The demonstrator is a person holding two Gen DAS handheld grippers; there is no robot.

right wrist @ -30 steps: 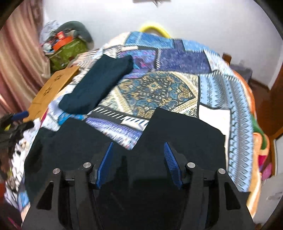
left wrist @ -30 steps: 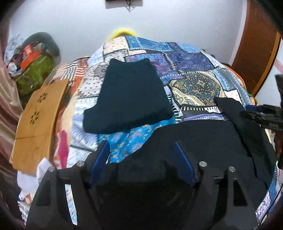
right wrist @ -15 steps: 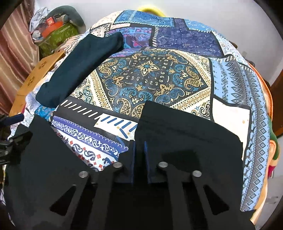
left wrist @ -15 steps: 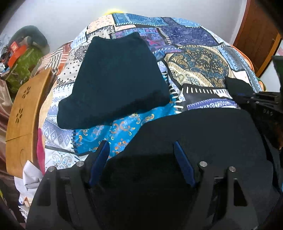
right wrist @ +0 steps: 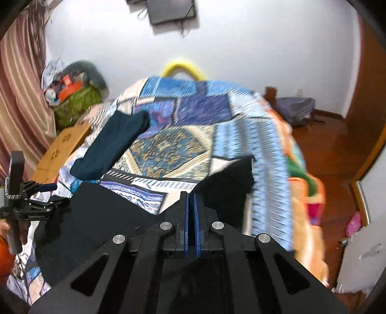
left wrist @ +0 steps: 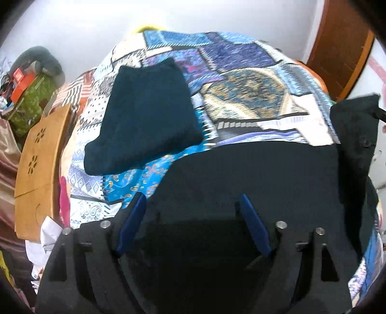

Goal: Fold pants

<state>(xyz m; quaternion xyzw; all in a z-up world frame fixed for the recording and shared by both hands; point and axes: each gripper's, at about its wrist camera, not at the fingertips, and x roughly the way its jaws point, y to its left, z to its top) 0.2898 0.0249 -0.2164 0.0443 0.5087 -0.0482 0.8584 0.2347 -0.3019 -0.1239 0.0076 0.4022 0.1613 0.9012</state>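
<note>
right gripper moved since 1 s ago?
Yes. The right gripper rose, lifting the black pants: the wall monitor now shows above the bed.

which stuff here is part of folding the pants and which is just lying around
Part of the job:
- black pants, one leg lifted
- right tool, shut on the pants
- left tool, jaws opening, over the pants

Just lying about:
- folded dark teal garment
- wooden board
- green bag
- patchwork bedspread

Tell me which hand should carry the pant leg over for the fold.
Right, probably. The right gripper is shut on the black pants, one leg already lifted off the bed. The left gripper is opening and grips nothing.
</note>
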